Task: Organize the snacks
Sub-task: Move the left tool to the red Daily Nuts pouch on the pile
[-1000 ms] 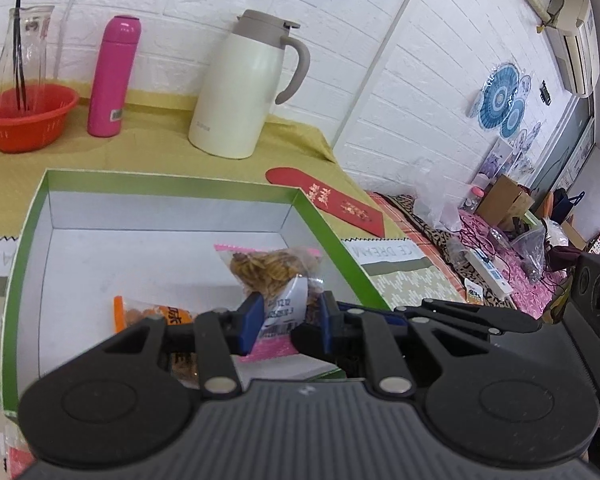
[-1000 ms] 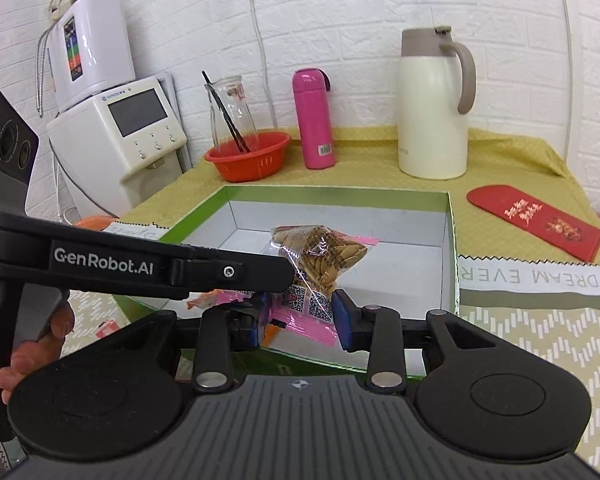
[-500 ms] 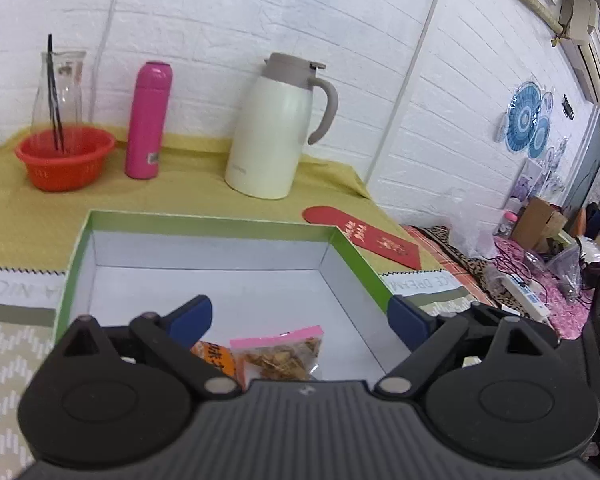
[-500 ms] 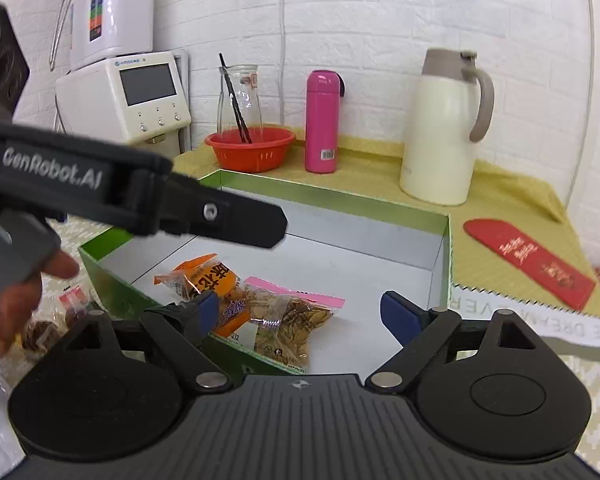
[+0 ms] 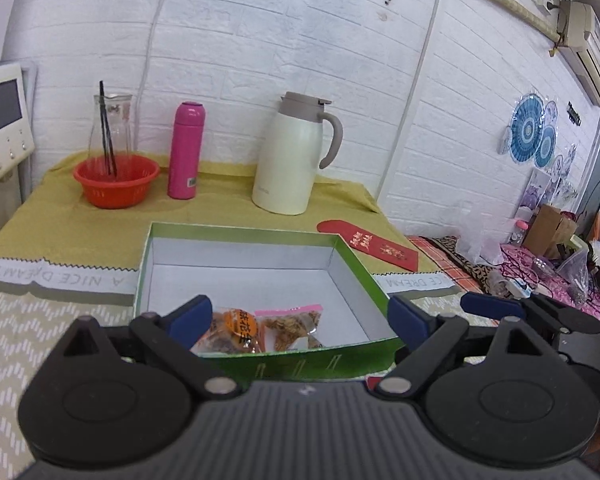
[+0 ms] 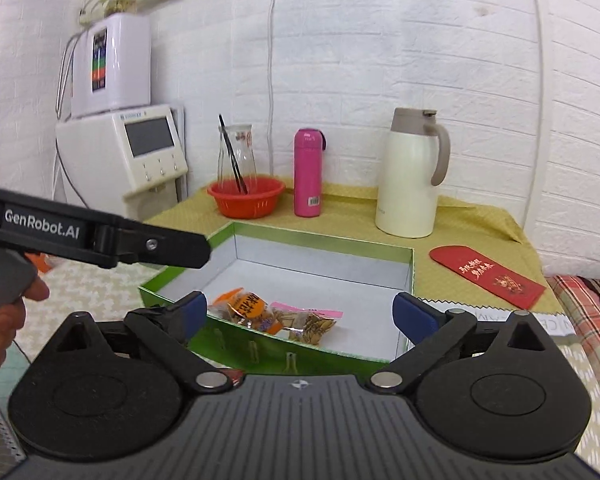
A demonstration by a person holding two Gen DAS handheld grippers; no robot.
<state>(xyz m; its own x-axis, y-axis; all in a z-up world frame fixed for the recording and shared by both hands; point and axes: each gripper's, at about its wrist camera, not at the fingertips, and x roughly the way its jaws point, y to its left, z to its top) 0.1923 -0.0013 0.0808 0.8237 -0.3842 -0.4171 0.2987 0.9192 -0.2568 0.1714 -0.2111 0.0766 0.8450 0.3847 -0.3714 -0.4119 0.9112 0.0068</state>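
A green box with a white inside point(image 5: 356, 264) point(image 6: 406, 264) stands on the table. In its near part lie an orange snack packet point(image 5: 236, 330) point(image 6: 244, 308) and a clear packet with a pink strip point(image 5: 294, 322) point(image 6: 312, 322), side by side. My left gripper point(image 5: 300, 314) is open and empty, drawn back above the box's near wall. My right gripper point(image 6: 300, 312) is open and empty, also behind the near wall. The left gripper's body point(image 6: 100, 236) shows at the left of the right wrist view.
At the back stand a cream thermos jug point(image 5: 294, 156) point(image 6: 410, 176), a pink bottle point(image 5: 186, 152) point(image 6: 308, 174) and a red basket with a glass carafe point(image 5: 116, 180) point(image 6: 246, 196). A red envelope point(image 5: 368, 244) point(image 6: 488, 274) lies right of the box. A white appliance point(image 6: 128, 160) stands at left.
Both grippers opened and let go of the pink-strip packet, which now lies in the box beside the orange packet. Both grippers drew back and up from the box.
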